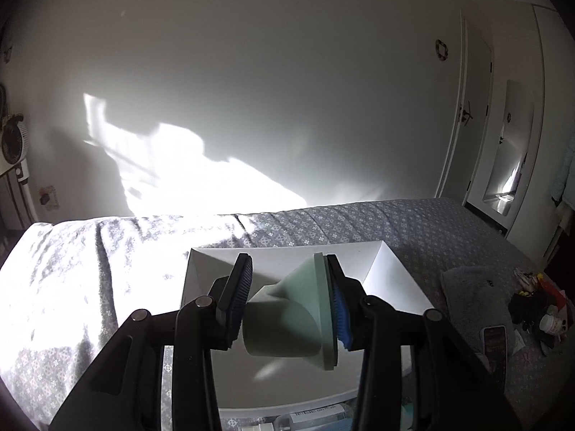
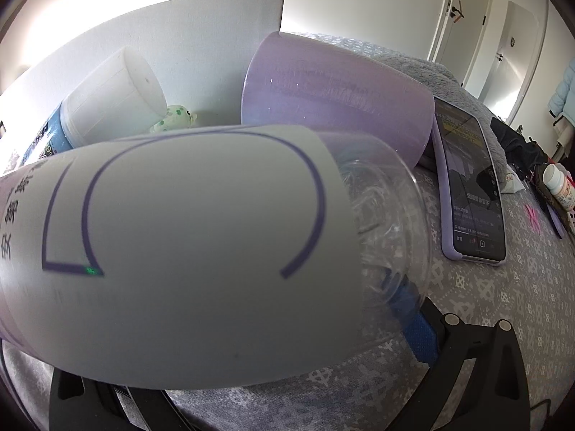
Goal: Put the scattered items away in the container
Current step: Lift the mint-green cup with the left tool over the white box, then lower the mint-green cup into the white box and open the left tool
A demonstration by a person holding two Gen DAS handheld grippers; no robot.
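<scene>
Clear plastic is filling most of the right wrist view: a bottle (image 2: pixel 187 251) with a white label is lying so close to the lens that the right tool (image 2: pixel 413 327) is almost wholly hiding behind it. Only one blue pad (image 2: pixel 418 334) is showing, against the bottle's lower right side; the other finger is covered, so I cannot tell whether that tool is gripping (the pad seems to be touching the plastic).

Beyond the bottle a lilac cup (image 2: pixel 337 97) is lying on its side, with a white tub (image 2: pixel 115 97) and a small green spotted toy (image 2: pixel 176 116) to its left, in front of the white box wall (image 2: pixel 161 36). A phone (image 2: pixel 469 183) is resting face up on the grey patterned bed (image 2: pixel 485 305), just beside the cup, and a pill bottle (image 2: pixel 559 185) is sitting among dark clutter farther right.

In the left wrist view, sunlight is washing out the left part of the bed. The left tool (image 1: pixel 287 309) is clamping a pale green cup (image 1: pixel 287 316) sideways between its blue pads, holding it in the air above the open white box (image 1: pixel 391 280), which is lying on the bed.
</scene>
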